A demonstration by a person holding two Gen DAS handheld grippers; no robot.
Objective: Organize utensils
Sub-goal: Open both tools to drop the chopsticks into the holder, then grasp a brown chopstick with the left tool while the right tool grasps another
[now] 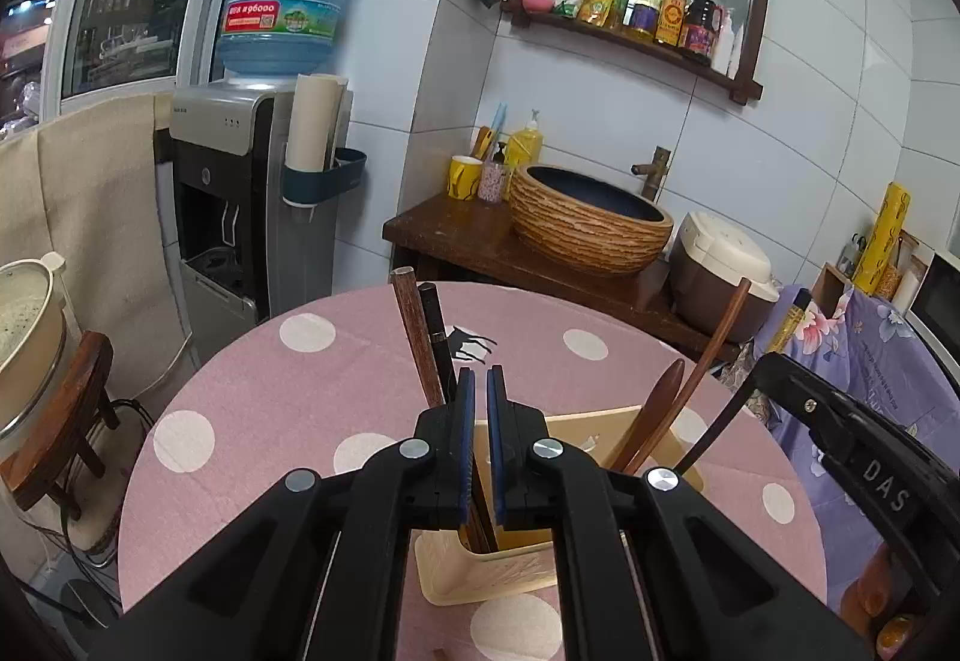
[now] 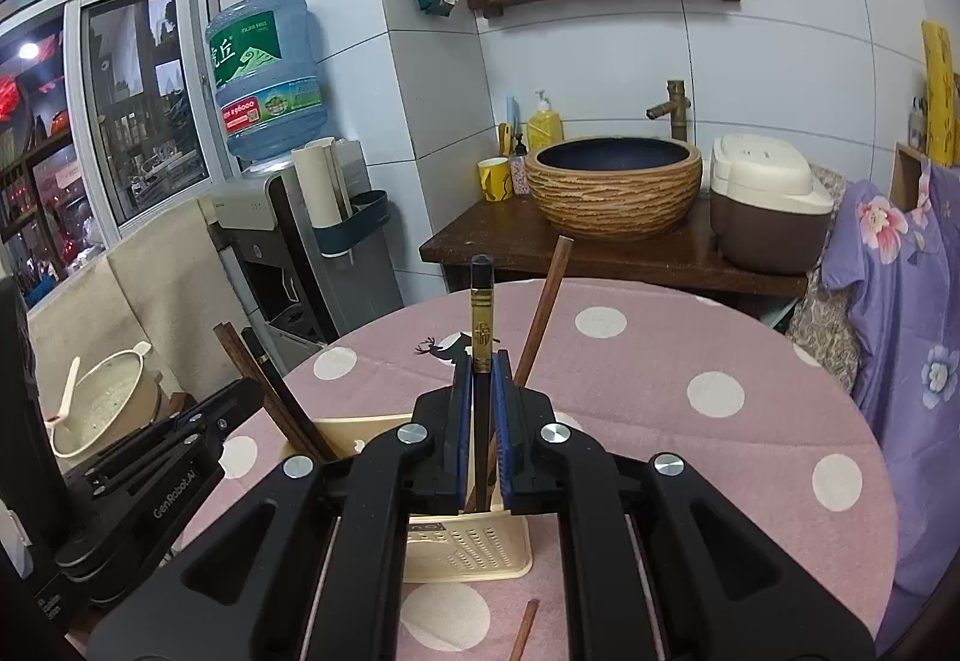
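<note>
Between your right gripper's fingers a black chopstick with a gold band stands clamped upright, its lower end down inside the cream utensil holder on the pink dotted bench. It is light, thin and stiff, and its lacquered look suggests a slick surface, so it may pivot or slide in the pads if you loosen even slightly. The hold sits on the black shaft below the gold band, which seems a sensible place: low enough to steer the tip, with the top free above the pads.

Your left gripper has its fingers drawn nearly together over the same holder. A brown wooden stick shows in the narrow slot low between the pads, but whether they press on it you cannot tell from this angle (the pad faces hide the contact).

Just beyond, a brown chopstick and a black one lean in the left compartment, and a wooden spoon with a long handle leans in the right one. All are rigid and light, and they will rattle or tip if nudged, so take any of them along the shaft, not at the tip.

One more brown stick lies loose on the bench in front of the holder, flat and hard to get under.
</note>
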